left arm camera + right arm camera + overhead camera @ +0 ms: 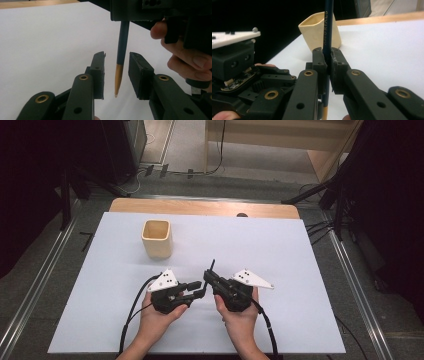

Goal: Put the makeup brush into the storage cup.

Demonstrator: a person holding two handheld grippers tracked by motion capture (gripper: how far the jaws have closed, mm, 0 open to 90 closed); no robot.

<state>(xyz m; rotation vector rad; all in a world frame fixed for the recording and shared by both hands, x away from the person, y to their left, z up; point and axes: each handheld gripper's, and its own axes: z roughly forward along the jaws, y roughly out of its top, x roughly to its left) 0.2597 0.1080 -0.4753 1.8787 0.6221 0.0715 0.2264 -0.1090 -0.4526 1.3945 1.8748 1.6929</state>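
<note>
Jaws of right gripper (327, 67) clamp pencil (327, 37); left gripper (116, 75) seemingly clear.

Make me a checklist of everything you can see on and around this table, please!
Surface: white table top, wooden strip at its far edge.
Job's things: dark pencil with bare wood tip; cream cup standing upright, apart from the hands.
Clutter: nothing seen.
Grippers: right gripper shut on the pencil; left gripper open, its jaws on either side of the pencil tip without touching it.
Cables: a black cable trails from each gripper toward the person.
Surroundings: grey floor, metal rails, dark stands, more wires behind the table.
</note>
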